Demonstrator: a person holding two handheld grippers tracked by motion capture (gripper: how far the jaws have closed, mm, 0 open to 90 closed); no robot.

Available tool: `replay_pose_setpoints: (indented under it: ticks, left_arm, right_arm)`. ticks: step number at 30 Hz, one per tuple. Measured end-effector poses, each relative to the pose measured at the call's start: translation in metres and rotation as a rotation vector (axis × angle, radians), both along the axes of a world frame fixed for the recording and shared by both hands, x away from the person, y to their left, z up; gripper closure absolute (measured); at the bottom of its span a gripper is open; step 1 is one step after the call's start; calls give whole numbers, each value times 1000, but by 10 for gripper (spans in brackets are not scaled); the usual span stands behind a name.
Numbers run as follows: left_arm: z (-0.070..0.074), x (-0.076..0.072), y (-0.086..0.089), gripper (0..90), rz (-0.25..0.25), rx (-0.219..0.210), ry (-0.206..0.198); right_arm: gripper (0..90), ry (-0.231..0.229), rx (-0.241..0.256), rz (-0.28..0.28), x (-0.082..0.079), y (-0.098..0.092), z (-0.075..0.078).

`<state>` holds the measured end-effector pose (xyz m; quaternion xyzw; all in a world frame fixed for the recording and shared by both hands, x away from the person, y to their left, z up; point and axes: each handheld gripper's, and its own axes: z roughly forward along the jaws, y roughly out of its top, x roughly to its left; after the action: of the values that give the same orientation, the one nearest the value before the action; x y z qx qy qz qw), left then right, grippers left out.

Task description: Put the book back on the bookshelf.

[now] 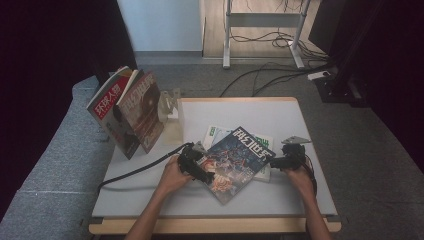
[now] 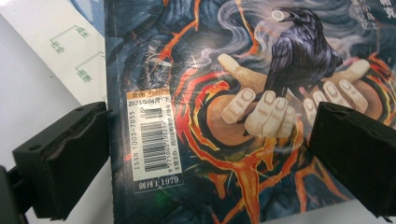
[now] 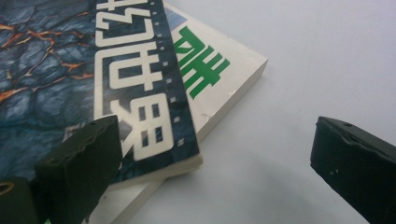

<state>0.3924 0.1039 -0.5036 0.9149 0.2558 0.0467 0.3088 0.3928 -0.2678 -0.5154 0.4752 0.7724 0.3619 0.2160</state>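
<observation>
With both the left gripper [image 1: 196, 167] and right gripper [image 1: 287, 161] spread wide at its edges, your dark magazine [image 1: 235, 162] lies ungrasped at lower centre on the white book [image 1: 264, 172], while two stand upper left.

Both forearms reach forward side by side, each hand wrapped around its tool from behind. The left gripper [image 1: 196, 166] points forward and inward toward the other, jaws spread wide and held low. The right gripper [image 1: 287, 159] points inward toward the left one, its jaws also wide apart.
</observation>
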Motion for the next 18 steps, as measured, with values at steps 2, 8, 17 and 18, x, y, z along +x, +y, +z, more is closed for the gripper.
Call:
replay_pose_setpoints:
  ticks: [2,8,17,18]
  left_arm:
    - [0,-2,1,0,1,-7,2]
    - [-1,-13,2,0,6,-7,-15]
    - [1,-30,3,0,-52,-50,26]
    - [1,-30,3,0,-53,-53,25]
  right_arm:
    - [13,8,4,10,-5,-1,0]
    - [1,26,-9,36,-14,-1,-4]
    - [4,15,-20,-18,-2,-6,-4]
    - [4,17,-18,-17,-1,-6,-4]
